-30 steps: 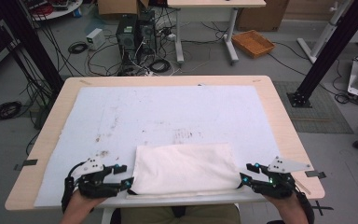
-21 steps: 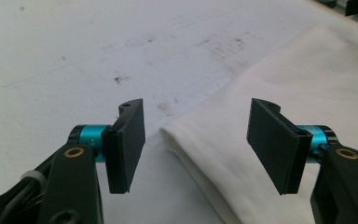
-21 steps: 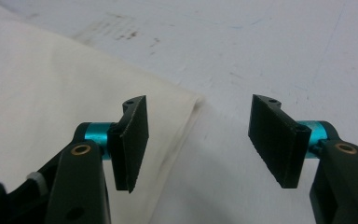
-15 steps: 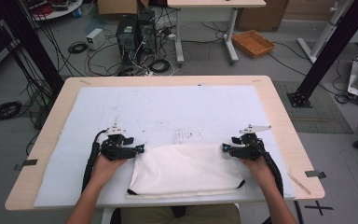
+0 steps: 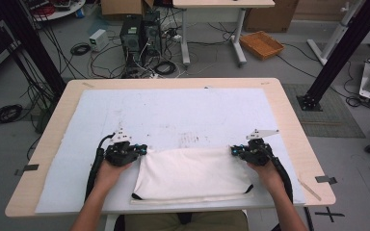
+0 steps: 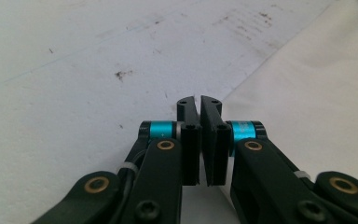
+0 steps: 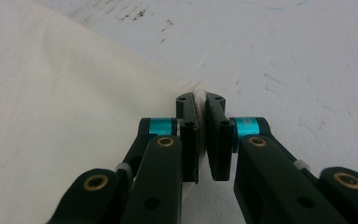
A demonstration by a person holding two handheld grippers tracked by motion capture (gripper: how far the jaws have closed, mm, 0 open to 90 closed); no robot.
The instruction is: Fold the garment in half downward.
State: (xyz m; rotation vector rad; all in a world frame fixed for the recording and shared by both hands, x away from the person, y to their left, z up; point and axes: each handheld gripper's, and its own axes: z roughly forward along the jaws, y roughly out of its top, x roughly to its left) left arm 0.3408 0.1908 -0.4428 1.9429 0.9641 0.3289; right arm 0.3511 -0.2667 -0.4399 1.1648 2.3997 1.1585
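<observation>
Both tongs just moved from the near corners of the cloth up to its far corners, and the jaws have just been closing there. Cloth itself hasn't shifted much: it lies flat on the white mat at the near edge of the worktop, folded, dark trim at the two near corners.

Left tongs: at the far-left corner. In the left gripper view the left tongs are together, only a hairline gap between the jaws. The cloth edge runs up to the tips, but I can't tell if fabric is actually caught.

Right tongs: at the far-right corner. In the right gripper view the right tongs are nearly together, and the cloth puckers into a small peak right at the tips, so that looks like a pinch on the corner.

My read: this is the grab for the next fold or lift, far edge pulled toward the person. Left grip is the one to doubt.
</observation>
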